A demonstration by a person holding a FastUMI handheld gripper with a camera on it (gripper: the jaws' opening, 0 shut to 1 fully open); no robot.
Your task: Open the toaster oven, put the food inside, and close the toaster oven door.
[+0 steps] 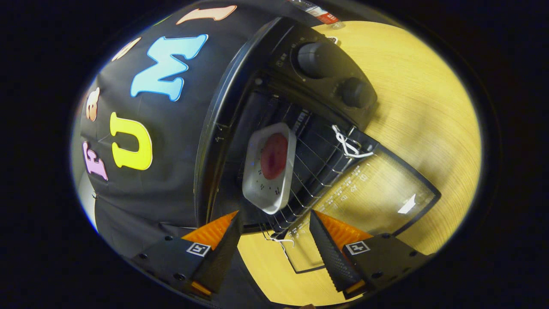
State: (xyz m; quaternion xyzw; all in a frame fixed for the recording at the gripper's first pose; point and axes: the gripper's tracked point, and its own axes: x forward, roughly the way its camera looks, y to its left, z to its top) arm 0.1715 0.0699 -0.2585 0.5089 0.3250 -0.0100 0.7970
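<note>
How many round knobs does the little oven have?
2, both on the toaster oven's control panel beyond the open gripper: a bigger knob and a smaller knob beside it. More could be hidden.

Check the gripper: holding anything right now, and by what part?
Nothing held. The gripper is open, fingers apart; the tray of food sits ahead on the oven's rack.

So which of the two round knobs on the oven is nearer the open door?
The smaller knob, which sits closest to the open glass door. The bigger knob is farther away. The gripper is open, holding nothing.
</note>
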